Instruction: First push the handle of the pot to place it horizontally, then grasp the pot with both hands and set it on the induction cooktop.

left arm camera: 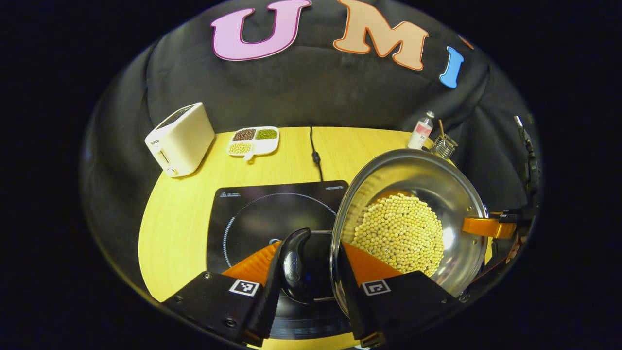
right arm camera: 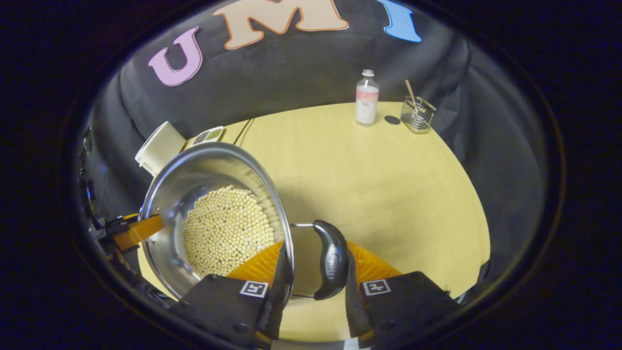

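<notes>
A steel pot (left arm camera: pixel 413 175) filled with pale yellow beans (left arm camera: pixel 398 233) hangs between both grippers, just right of the black induction cooktop (left arm camera: pixel 262 209) and overlapping its right edge. My left gripper (left arm camera: pixel 311 265) is shut across the pot's black side handle (left arm camera: pixel 295 262) and rim, one finger outside the handle and one inside the wall. At the opposite side, my right gripper (right arm camera: pixel 311 267) clamps the other handle (right arm camera: pixel 330 257) and the pot (right arm camera: pixel 194 175) wall the same way. The right gripper (left arm camera: pixel 491 226) also shows at the far rim. The pot's base is hidden.
On the round wooden table (left arm camera: pixel 180 218), a white toaster (left arm camera: pixel 180 138) and a divided dish of beans (left arm camera: pixel 253 141) stand at the back left. The cooktop's cord (left arm camera: pixel 316 155) runs to the wall. A bottle (right arm camera: pixel 366 97) and a wire holder (right arm camera: pixel 417 114) stand at the back right.
</notes>
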The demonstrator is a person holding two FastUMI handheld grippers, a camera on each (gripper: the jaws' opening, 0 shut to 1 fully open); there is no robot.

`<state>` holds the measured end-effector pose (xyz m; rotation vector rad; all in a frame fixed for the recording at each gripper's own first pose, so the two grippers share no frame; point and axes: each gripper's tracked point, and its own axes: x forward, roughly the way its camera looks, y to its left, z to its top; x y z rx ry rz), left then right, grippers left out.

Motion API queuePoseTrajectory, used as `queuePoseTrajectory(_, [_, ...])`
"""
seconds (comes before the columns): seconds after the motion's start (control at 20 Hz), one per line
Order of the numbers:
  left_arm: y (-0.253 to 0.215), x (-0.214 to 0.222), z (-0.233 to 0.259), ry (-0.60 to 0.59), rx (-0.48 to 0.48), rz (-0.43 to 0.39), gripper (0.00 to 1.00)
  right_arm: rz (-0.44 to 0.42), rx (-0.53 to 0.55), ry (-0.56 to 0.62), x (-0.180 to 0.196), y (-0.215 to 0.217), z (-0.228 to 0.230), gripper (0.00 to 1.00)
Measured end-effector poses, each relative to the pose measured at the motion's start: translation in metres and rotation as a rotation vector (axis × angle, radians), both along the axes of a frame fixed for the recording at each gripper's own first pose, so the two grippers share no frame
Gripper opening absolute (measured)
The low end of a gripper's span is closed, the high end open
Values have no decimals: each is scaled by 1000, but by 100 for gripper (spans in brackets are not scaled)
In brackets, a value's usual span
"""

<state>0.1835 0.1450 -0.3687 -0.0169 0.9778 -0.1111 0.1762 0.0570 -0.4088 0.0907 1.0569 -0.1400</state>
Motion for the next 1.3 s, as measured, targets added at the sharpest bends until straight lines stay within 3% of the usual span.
queuePoseTrajectory(0.05, [12,2,-4,3,-4,-7,63,-6,-10,2,2,12,-2,56])
queuePoseTrajectory(0.4, [81,3,-23,33,-15,5,62,2,-33,49,5,81,-24,56])
queuePoseTrajectory(0.45, [88,5,-25,30,-14,6,62,3,-32,52,8,88,-27,49])
queuePoseTrajectory(0.6, [105,15,-27,21,20,-24,63,1,-24,69,15,106,-34,50])
queuePoseTrajectory(1.1, [135,42,-31,-39,79,-48,61,-21,5,82,40,133,-53,49])
queuePoseTrajectory(1.15, [137,44,-30,-46,85,-43,63,-20,6,81,41,136,-53,56])
queuePoseTrajectory(1.2, [139,46,-30,-52,90,-37,64,-24,11,79,43,137,-52,49])
queuePoseTrajectory(1.25, [141,47,-31,-53,97,-29,65,-25,16,80,45,138,-52,49])
queuePoseTrajectory(1.3, [142,46,-31,-56,103,-25,67,-23,17,78,45,139,-53,56])
